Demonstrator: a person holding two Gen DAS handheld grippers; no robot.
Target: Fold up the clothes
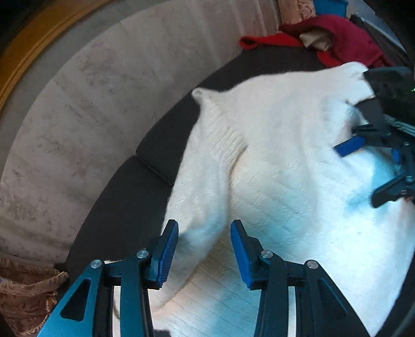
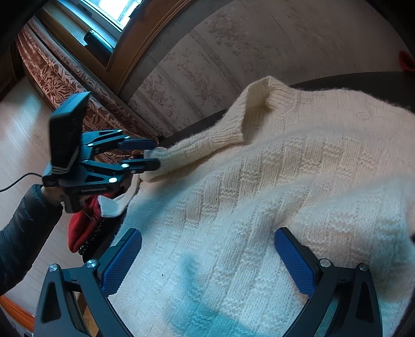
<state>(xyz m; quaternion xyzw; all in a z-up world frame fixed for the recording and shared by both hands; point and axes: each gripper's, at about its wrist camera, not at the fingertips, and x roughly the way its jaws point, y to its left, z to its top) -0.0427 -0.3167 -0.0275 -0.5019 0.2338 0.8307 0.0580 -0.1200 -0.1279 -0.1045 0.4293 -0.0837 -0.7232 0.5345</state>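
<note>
1. Between the fingers of my left tool (image 1: 204, 250) a fold of the white sweater (image 1: 285, 181) runs forward; the blue pads stand apart on either side of it in the left view, not pressed on the wool.
2. In the right view that same left tool (image 2: 153, 156) meets the end of a sleeve (image 2: 181, 153), and the wool reaches in between its fingertips; whether they pinch it I cannot tell from there.
3. My right tool (image 2: 207, 259) hovers over the sweater's body with its jaws wide apart, nothing between them. The left view shows it at the far right edge (image 1: 363, 166), blurred, above the knit.
4. The sweater lies spread on a dark cushion (image 1: 124, 202), ribbed collar (image 2: 262, 109) toward the wall (image 2: 233, 51).
5. Beyond it, red clothes (image 1: 345, 39) are heaped at the far end of the cushion.
6. Past the near edge, another red cloth (image 2: 83, 228) hangs by my dark-sleeved arm (image 2: 23, 233).
7. A patterned curtain (image 2: 59, 83) and a window (image 2: 116, 10) stand farther off.
</note>
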